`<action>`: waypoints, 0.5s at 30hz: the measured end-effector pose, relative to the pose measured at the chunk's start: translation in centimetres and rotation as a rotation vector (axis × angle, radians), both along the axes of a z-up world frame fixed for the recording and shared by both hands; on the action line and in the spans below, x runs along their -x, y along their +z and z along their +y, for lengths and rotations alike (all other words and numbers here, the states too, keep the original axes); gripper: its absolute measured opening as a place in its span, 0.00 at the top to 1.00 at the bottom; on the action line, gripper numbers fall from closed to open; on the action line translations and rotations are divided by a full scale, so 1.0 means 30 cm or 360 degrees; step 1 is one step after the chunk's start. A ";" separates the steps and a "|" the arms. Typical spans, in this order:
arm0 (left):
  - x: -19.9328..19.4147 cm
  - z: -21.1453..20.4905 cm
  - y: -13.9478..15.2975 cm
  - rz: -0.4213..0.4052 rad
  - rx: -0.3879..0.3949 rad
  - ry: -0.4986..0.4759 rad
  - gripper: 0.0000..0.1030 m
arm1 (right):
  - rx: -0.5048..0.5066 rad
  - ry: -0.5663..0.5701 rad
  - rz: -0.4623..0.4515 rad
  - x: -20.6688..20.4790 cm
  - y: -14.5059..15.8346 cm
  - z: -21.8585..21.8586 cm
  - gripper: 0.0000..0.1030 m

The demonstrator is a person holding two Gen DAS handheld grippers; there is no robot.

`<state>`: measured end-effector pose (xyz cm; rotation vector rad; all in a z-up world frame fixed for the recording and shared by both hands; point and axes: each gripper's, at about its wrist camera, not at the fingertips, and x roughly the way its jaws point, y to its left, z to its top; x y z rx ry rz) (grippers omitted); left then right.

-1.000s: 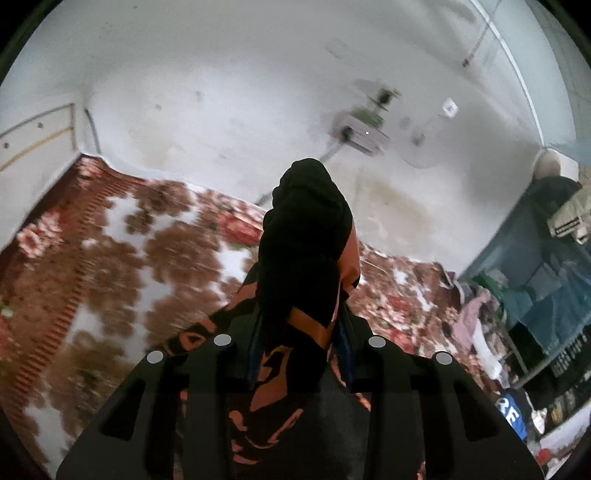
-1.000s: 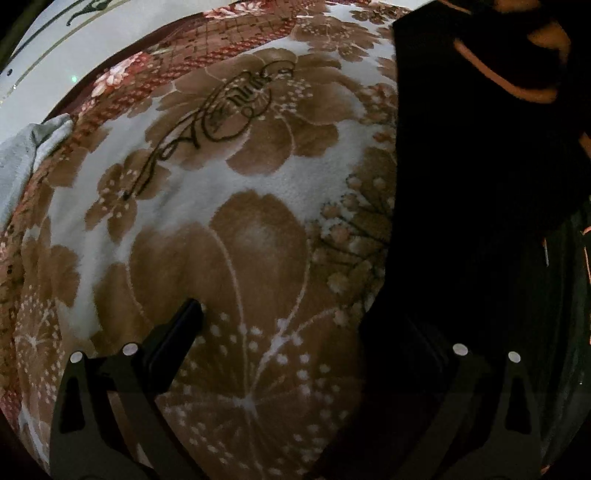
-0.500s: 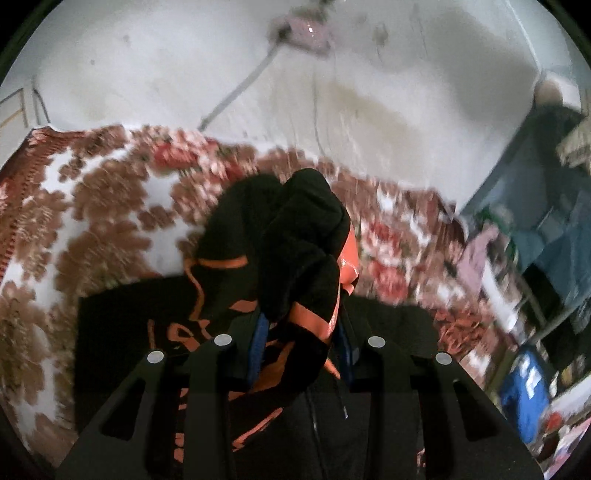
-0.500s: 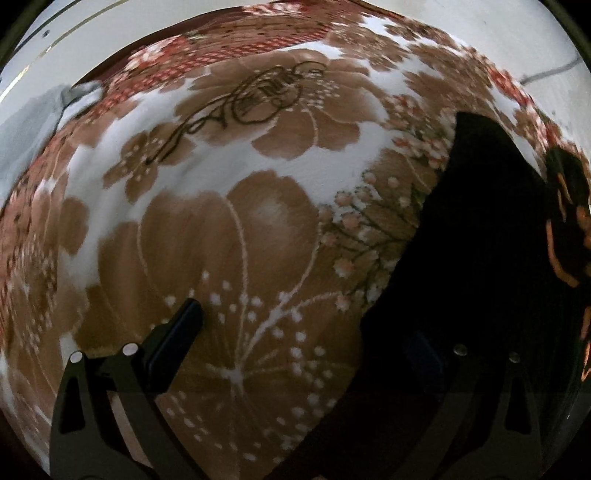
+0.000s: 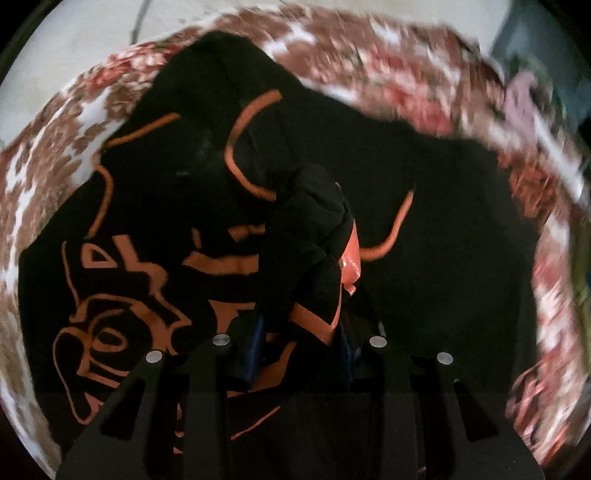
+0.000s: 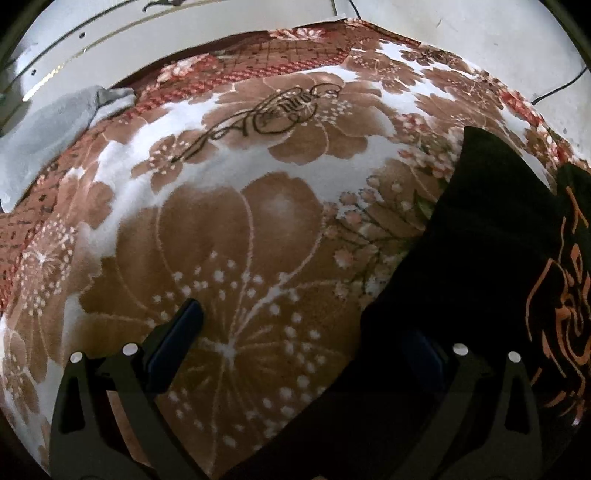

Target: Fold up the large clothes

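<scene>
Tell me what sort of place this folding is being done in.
Most likely a room in a home, perhaps a bedroom. A plush floral blanket covers a broad soft surface, seemingly a bed, with a black garment printed in orange spread on it. Plain white walls rise behind, and a grey cloth lies at the edge.

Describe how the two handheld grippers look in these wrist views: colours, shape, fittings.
Both are matte black, with angular cut-out frames. The left gripper and right gripper each show four round silver fasteners across the frame. Their fingers are flat black bars faced with dark blue pads. No cables, markings or sleeves are visible.
</scene>
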<state>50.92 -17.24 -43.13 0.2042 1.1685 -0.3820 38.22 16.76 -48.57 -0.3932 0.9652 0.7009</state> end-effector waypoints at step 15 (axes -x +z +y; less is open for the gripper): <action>0.125 -0.129 0.189 0.0113 0.0088 -0.0176 0.17 | 0.0040 0.0201 -0.0080 0.116 0.158 -0.147 0.04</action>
